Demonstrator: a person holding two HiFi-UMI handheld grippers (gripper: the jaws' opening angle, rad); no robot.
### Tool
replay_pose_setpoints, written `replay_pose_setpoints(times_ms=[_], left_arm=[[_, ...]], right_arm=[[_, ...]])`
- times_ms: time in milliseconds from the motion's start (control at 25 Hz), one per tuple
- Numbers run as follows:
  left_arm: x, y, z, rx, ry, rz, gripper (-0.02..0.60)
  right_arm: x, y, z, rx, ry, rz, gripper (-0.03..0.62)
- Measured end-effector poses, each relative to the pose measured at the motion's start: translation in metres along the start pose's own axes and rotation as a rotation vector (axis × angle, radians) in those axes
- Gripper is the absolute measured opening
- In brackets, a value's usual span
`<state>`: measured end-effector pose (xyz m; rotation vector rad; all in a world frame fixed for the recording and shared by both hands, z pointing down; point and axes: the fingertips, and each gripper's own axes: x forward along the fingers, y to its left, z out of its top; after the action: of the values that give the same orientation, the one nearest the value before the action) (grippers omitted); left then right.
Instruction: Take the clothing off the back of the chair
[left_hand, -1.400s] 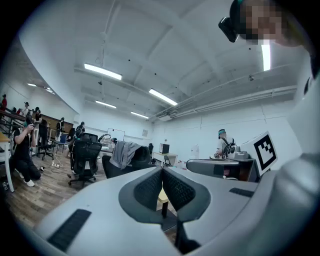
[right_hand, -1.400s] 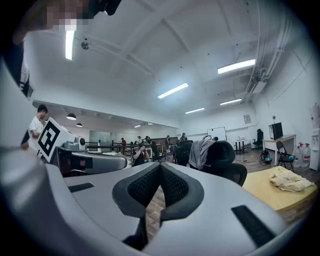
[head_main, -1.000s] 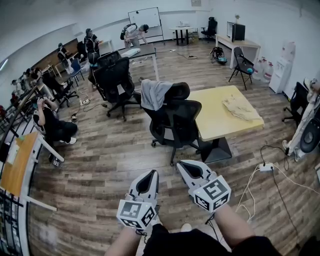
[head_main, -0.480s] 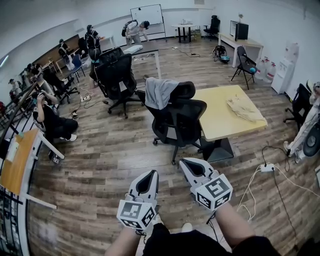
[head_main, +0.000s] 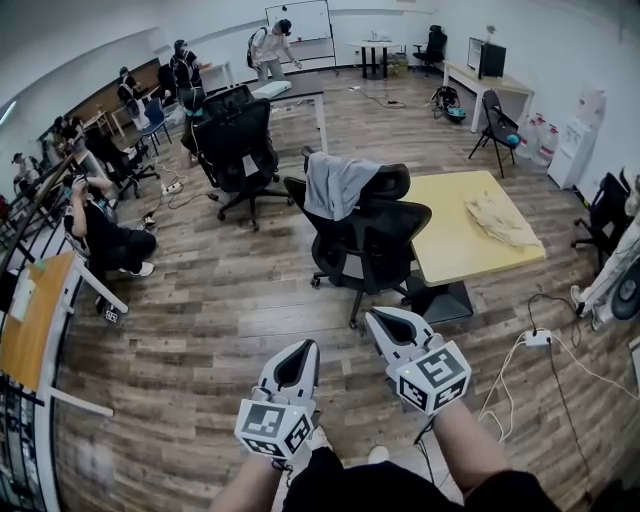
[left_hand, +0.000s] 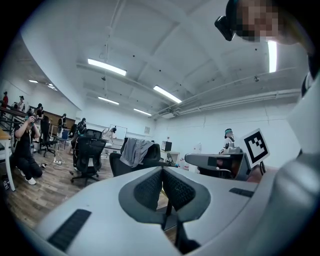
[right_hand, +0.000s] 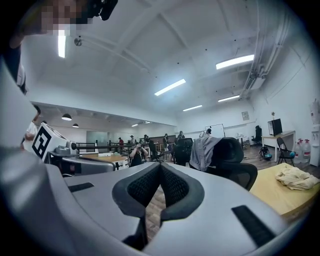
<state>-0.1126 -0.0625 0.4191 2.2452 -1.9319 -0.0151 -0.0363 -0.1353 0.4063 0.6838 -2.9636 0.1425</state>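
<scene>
A grey garment (head_main: 335, 185) hangs over the back of a black office chair (head_main: 372, 245) beside a yellow table (head_main: 470, 235). The same garment (left_hand: 132, 151) shows in the left gripper view, and the garment (right_hand: 202, 151) in the right gripper view, far ahead of the jaws. My left gripper (head_main: 297, 352) and right gripper (head_main: 383, 322) are held low near my body, well short of the chair. Both are shut with nothing between the pads.
A beige cloth (head_main: 505, 218) lies on the yellow table. Another black chair (head_main: 238, 150) stands further back on the left. Several people stand and sit along the left wall. A power strip with cables (head_main: 535, 338) lies on the floor at the right.
The chair and table sit slightly lower and larger in the head view. Both grippers have kept their pose and stayed shut.
</scene>
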Motion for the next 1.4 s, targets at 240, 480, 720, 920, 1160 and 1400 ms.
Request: replay_pose_setpoints(times_ms=[240,480,720,920,1160,1400], left_arm=[[0.016,0.044,0.005,-0.011,0.007,-0.021,0.015],[0.036,0.085,0.010,-0.007,0.013,-0.068,0.015],[0.048,0.129,0.018,-0.013,0.011,-0.126,0.015],[0.047,0.158,0.017,-0.016,0.022,-0.170,0.015],[0.048,0.184,0.018,-0.020,0.025,-0.201,0.015],[0.058,0.194,0.016,-0.019,0.030,-0.220,0.015]], right_arm=[[0.046,-0.011,0.006,0.021,0.004,-0.042,0.012],[0.092,-0.022,0.009,0.035,0.004,-0.093,0.012],[0.140,-0.032,0.017,0.039,0.000,-0.164,0.014],[0.170,-0.035,0.024,0.022,0.001,-0.235,0.015],[0.193,-0.047,0.028,0.049,-0.008,-0.298,0.017],[0.206,-0.064,0.026,0.061,-0.010,-0.329,0.088]])
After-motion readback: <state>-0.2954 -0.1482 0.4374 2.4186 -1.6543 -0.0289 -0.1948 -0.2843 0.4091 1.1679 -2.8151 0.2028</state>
